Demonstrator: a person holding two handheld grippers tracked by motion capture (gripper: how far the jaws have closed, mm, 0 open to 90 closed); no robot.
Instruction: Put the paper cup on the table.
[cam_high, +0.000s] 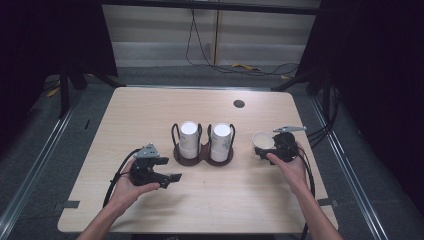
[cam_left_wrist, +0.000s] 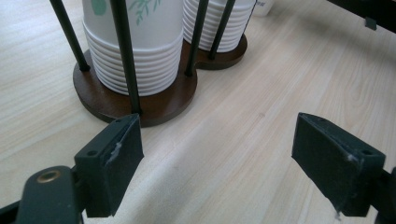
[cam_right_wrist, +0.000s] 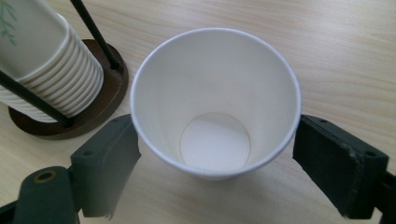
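Item: single white paper cup (cam_right_wrist: 215, 102), upright, mouth up, inside bare. It stands on the bench (cam_high: 150, 107) right of centre in the high view, just right of the cup holder. In the right gripper view it sits between the two black jaws; the left pad lies at or against its rim, the right pad stands just clear, so the cup is not clamped.

Right gripper (cam_high: 274, 147): held in the person's right hand (cam_high: 290, 165) at centre right of the high view, jaws spread wide around the cup.

Left gripper (cam_high: 170, 172): held in the left hand (cam_high: 131, 186) at lower left of centre in the high view, jaws wide apart with nothing but bare bench between them. It points toward the holder.

Cup holder (cam_high: 202, 156): dark brown double base with thin black uprights, at the middle of the bench. Each ring carries a stack of nested white cups (cam_high: 189, 140), bases up, faint green leaf print on the outermost.

Bench: pale wood grain, with a dark round port (cam_high: 239, 103) toward the upper right.
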